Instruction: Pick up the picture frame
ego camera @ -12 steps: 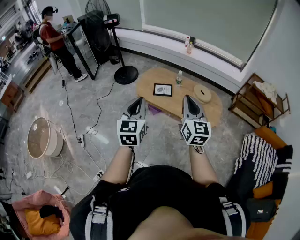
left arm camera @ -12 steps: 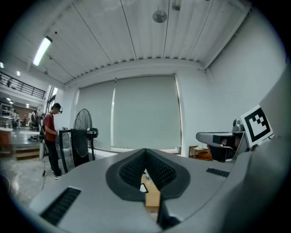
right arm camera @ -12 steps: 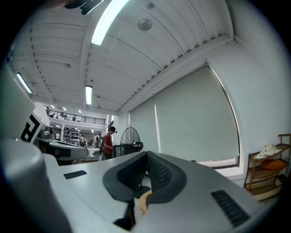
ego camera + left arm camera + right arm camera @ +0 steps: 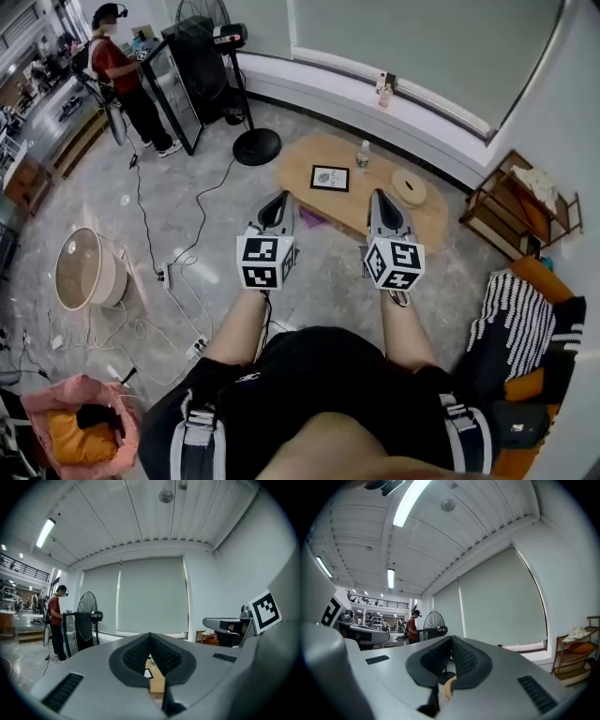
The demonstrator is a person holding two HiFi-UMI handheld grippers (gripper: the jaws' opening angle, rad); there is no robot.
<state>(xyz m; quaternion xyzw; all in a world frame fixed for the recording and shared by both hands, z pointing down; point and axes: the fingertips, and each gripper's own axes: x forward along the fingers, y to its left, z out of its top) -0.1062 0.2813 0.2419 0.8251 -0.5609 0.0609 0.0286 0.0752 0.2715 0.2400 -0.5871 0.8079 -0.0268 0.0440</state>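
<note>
A black picture frame [image 4: 329,178] lies flat on the low oval wooden table [image 4: 309,155] ahead of me in the head view. My left gripper [image 4: 280,199] and right gripper [image 4: 377,197] are held side by side at waist height, short of the table, both pointing toward it. Each is shut with nothing between its jaws. In the left gripper view the left gripper [image 4: 150,634] has its pads pressed together, and a sliver of the picture frame [image 4: 147,673] and table show below them. The right gripper [image 4: 451,638] is likewise closed and empty in its own view.
On the table also stand a small bottle [image 4: 363,156] and a round woven disc [image 4: 408,187]. A standing fan [image 4: 225,66], a person in a red shirt [image 4: 127,75], floor cables [image 4: 178,253], a round stool [image 4: 84,270] and a wooden shelf [image 4: 520,202] surround the area.
The view has shifted slightly; the table and frame sit a little further right in the head view. Both grippers stay shut and hold their pose.
</note>
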